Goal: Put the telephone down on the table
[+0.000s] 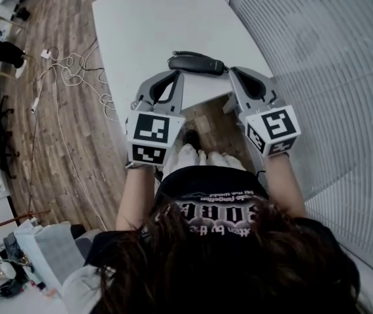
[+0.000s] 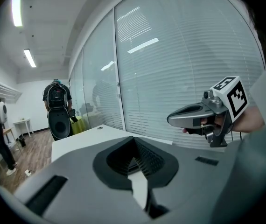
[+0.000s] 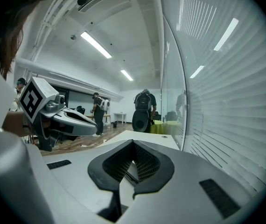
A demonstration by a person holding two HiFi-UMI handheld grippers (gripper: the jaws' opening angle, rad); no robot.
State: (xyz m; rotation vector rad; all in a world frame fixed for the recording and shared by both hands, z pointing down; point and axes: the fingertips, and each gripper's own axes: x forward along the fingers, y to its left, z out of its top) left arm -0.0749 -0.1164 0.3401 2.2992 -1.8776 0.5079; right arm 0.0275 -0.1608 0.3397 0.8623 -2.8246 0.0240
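1. At the left of the head view, loose cables [image 1: 69,67] trailed over the wooden floor [image 1: 62,149], well apart from the tabletop's [image 1: 154,18] left edge.
2. The left tool [image 1: 175,77] had its jaws pressed together with nothing between them. Its tip sat just beside the telephone's left end; contact could not be judged.
3. The telephone [image 1: 196,63] lay flat and crosswise on the tabletop, close to the near edge, between the two tips. Resting there unheld, it suggested the put-down was done.
4. The right tool [image 1: 233,71] was likewise closed and empty, its tip just beside the handset's right end, probably flanking it after the release.
5. Open white surface ran beyond the telephone toward the top of the frame. At the right, the slatted blinds [image 1: 317,77] stood near the tabletop's edge, leaving little side room there. Drawing back toward the body looked freest, though a nudge could slide the handset off the near edge.
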